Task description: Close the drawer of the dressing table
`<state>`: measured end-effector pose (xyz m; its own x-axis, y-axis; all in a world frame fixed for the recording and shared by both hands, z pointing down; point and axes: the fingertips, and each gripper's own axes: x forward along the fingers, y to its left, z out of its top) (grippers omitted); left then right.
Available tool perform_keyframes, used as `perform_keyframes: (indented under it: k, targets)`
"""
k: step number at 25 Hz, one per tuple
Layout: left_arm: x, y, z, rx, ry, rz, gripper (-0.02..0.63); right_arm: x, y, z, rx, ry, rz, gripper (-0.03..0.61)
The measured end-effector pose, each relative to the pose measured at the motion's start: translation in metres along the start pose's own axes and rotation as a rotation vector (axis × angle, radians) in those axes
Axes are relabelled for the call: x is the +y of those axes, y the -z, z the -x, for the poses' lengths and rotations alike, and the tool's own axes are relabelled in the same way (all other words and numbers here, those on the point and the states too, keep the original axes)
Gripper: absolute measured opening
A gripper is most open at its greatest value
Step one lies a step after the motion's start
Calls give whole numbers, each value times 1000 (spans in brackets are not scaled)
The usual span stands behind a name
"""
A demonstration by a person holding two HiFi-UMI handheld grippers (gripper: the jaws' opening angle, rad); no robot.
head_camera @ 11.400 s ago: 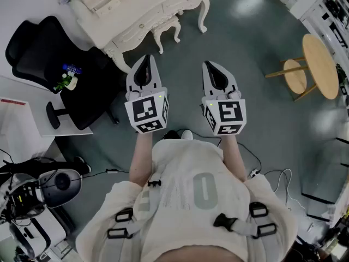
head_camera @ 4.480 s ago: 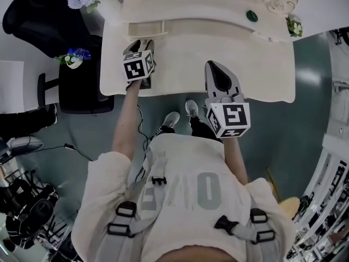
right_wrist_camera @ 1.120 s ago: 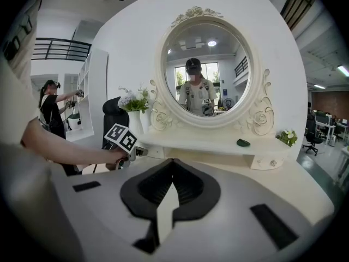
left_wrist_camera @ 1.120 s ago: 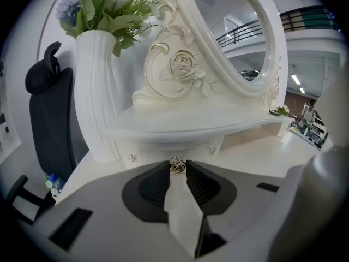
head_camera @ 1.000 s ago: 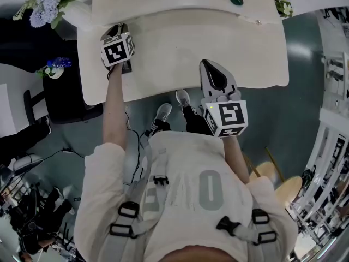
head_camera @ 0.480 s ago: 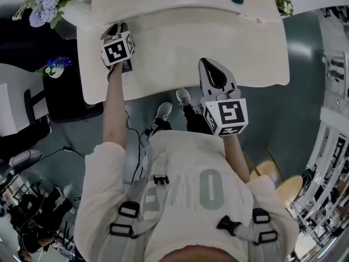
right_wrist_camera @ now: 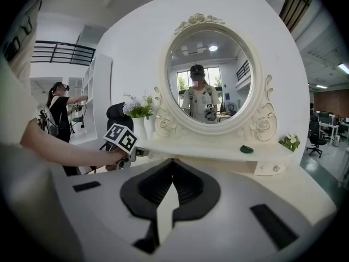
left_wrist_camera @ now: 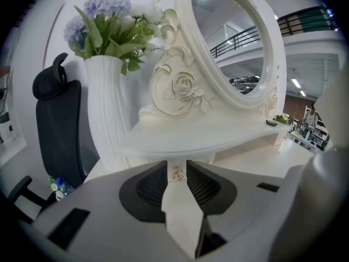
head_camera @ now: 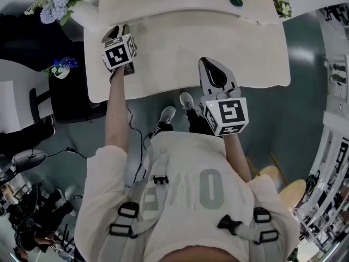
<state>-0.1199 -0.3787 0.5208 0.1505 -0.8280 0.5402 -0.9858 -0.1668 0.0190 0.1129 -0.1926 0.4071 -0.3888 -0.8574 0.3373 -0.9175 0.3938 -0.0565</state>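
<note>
The white dressing table (head_camera: 191, 42) fills the top of the head view. My left gripper (head_camera: 116, 30) is at its back left, pointing at the small drawer under the mirror shelf. In the left gripper view the jaws (left_wrist_camera: 177, 165) stand slightly apart, and the drawer's ornate knob (left_wrist_camera: 177, 173) shows in the gap just beyond the tips, with nothing pinched. The drawer front looks flush under the shelf. My right gripper (head_camera: 206, 63) hovers over the table's front edge with its tips together and nothing in them (right_wrist_camera: 173, 161).
An oval mirror (right_wrist_camera: 210, 81) stands on the shelf, with a white vase of flowers (left_wrist_camera: 109, 91) at its left and a small green thing (head_camera: 236, 0) at its right. A black office chair (head_camera: 71, 91) stands left of the table. A second small drawer (right_wrist_camera: 270, 167) sits at the right.
My left gripper has lifted a little in front of the drawer. My right gripper has stayed where it was.
</note>
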Motion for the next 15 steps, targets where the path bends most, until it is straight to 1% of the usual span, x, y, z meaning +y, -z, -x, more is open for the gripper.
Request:
perform_keyframes:
  k: [3,6,8,11,15]
  targets:
    - [-4,-21,27,-79,-10,11,104,4,-7,4,-24,-7,11,9]
    - [-19,-53,63,-195,0,-26,104,6,-18,7,-58,-11,22,9]
    - [-31,-79,93,-289,10,-39,90,7,-26,9,-83,-13,28,9]
    - [-48,-114,141,-426,17,-29,53,8,-38,11,-116,-17,40,9]
    - [-71,-137,201,-566,15,-49,20,11,-51,14,-148,-23,46,9]
